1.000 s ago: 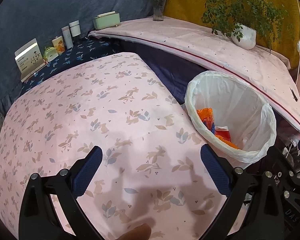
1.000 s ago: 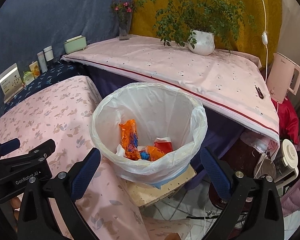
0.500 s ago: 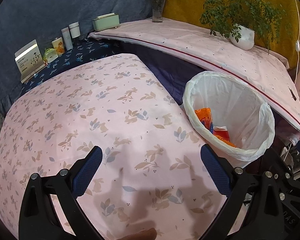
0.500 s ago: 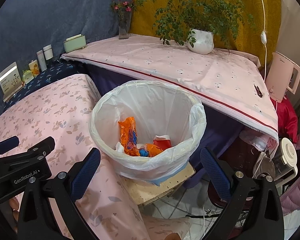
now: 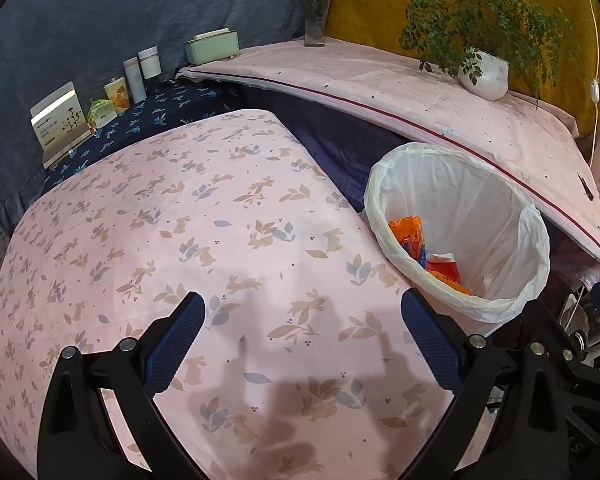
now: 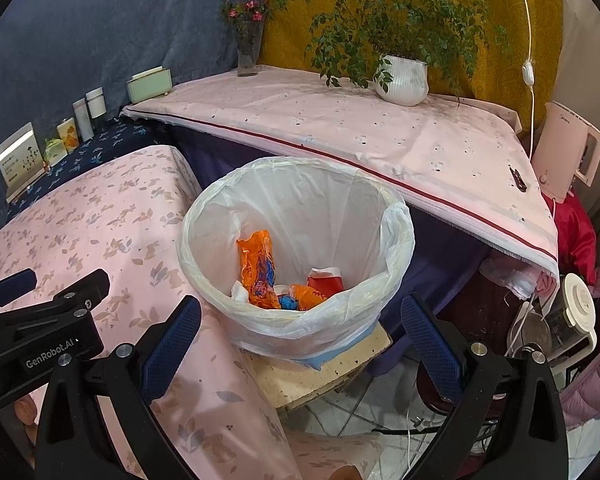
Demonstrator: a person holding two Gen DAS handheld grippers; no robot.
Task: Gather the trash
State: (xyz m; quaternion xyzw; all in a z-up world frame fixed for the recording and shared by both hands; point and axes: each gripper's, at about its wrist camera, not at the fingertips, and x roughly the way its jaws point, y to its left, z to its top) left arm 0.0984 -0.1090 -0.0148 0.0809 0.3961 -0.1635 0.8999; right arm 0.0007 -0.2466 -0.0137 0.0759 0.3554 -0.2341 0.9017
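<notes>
While both grippers hang idle with nothing between their fingers, the biggest thing in view is the table [image 5: 188, 240], its pink rabbit-print cloth spreading ahead of and beneath the left gripper [image 5: 303, 334]. No loose trash shows on that cloth, which suggests the surface has been cleared and the collecting is at or near its end.

Beyond it, past the fingertips, a second pink-clothed shelf [image 6: 340, 128] runs across the back, carrying a potted plant [image 6: 402, 80] and a flower vase [image 6: 247, 54], set well out of the working area.

Next in size is the bin [image 6: 396, 220], lined with a white bag and standing on a low stool [image 6: 332, 368] just beside the table edge, probably so that scraps can be dropped straight in. It sits directly ahead of the right gripper [image 6: 300, 338], between and beyond its fingers, and to the right of the left gripper's right finger.

Inside the bin lies the trash [image 6: 260, 272]: an orange wrapper standing on end, a red-and-white scrap and some smaller crumpled pieces at the bottom.

Both pairs of blue-padded fingers stand wide apart.

Smallest, far left of the fingers, are a few jars [image 5: 140, 72] against the wall.
</notes>
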